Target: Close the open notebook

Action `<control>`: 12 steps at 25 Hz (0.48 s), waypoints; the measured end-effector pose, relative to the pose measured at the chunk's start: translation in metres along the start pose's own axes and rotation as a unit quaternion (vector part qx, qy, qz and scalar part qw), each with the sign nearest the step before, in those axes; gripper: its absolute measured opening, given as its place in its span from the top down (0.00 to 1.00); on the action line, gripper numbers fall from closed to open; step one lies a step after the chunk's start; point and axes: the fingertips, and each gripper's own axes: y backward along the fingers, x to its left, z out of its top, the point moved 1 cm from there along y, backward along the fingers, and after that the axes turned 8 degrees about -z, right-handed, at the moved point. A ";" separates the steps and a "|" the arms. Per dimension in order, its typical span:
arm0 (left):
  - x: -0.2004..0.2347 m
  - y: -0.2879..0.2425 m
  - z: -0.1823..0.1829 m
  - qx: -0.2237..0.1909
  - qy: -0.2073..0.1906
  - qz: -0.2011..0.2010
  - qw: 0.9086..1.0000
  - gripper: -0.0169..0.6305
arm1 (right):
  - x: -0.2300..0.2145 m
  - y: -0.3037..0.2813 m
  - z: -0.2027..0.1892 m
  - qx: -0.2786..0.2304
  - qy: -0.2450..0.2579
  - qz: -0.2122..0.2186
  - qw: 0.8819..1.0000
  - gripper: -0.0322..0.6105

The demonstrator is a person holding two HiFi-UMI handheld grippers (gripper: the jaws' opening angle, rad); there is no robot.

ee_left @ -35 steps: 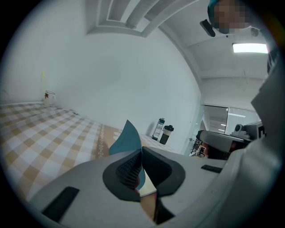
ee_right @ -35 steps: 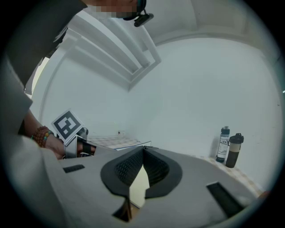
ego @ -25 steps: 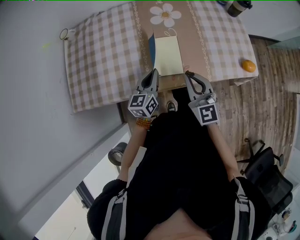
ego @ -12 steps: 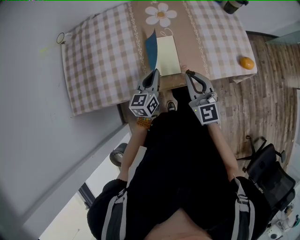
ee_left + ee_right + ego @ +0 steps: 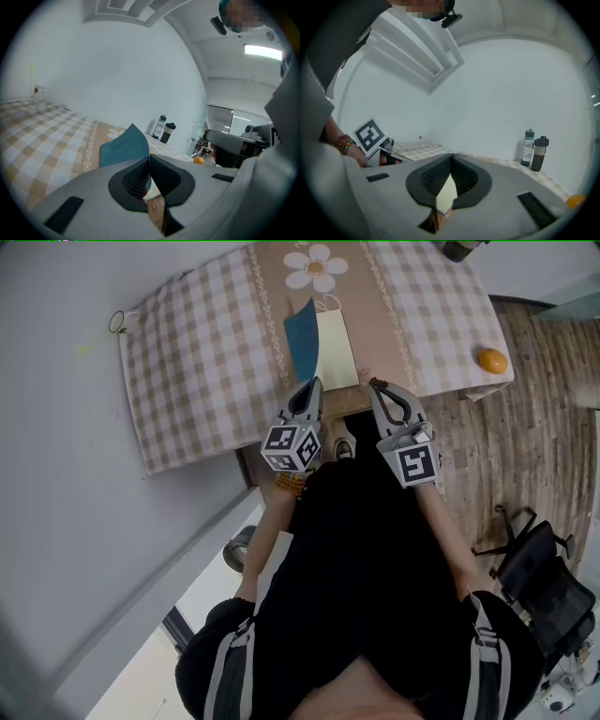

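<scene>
The open notebook lies on the tan runner near the table's front edge. Its teal cover (image 5: 302,341) stands half raised on the left, and a pale yellow page (image 5: 337,351) lies flat on the right. My left gripper (image 5: 314,382) sits at the notebook's near edge, jaws shut, with the cover (image 5: 124,145) rising just beyond the tips (image 5: 149,158). The right gripper (image 5: 374,385) hovers by the near right corner, shut too. In its view (image 5: 451,157) the yellow page (image 5: 446,194) shows through the gap under the tips. I see nothing held in either.
A checked cloth (image 5: 202,362) covers the table, which stands against the wall. An orange (image 5: 491,360) lies at the right edge and two bottles (image 5: 165,129) stand at the far end. A small glass (image 5: 119,322) marks the far left corner. An office chair (image 5: 534,577) stands behind on the right.
Both grippers have edged slightly forward towards the notebook's near edge. The table has slid up in the head view and the teal cover shows wider. The jaws stay as they were.
</scene>
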 end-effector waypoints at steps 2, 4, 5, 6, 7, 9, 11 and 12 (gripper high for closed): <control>0.001 -0.004 0.000 0.004 -0.001 -0.003 1.000 0.95 | -0.001 -0.004 0.001 -0.001 0.004 0.000 1.000 0.95; -0.007 0.001 -0.008 0.008 -0.001 -0.005 1.000 0.95 | 0.004 0.008 -0.002 -0.003 0.002 0.001 1.000 0.95; -0.012 0.005 -0.013 0.009 0.000 -0.006 1.000 0.95 | 0.007 0.016 -0.003 -0.003 0.001 0.002 1.000 0.95; -0.015 0.006 -0.016 0.010 0.001 -0.007 1.000 0.95 | 0.008 0.019 -0.004 -0.004 0.002 0.003 1.000 0.95; -0.015 0.003 -0.017 0.012 0.002 -0.008 1.000 0.95 | 0.008 0.018 -0.003 -0.006 0.004 0.004 1.000 0.95; -0.012 -0.004 -0.015 0.016 0.002 -0.010 1.000 0.95 | 0.005 0.011 -0.001 -0.008 0.006 0.005 1.000 0.95; -0.014 -0.006 -0.017 0.023 0.001 -0.013 1.000 0.95 | 0.005 0.013 -0.001 -0.008 0.003 0.002 1.000 0.95; -0.018 -0.005 -0.020 0.026 0.001 -0.015 1.000 0.95 | 0.005 0.017 -0.002 -0.008 0.003 0.000 1.000 0.95</control>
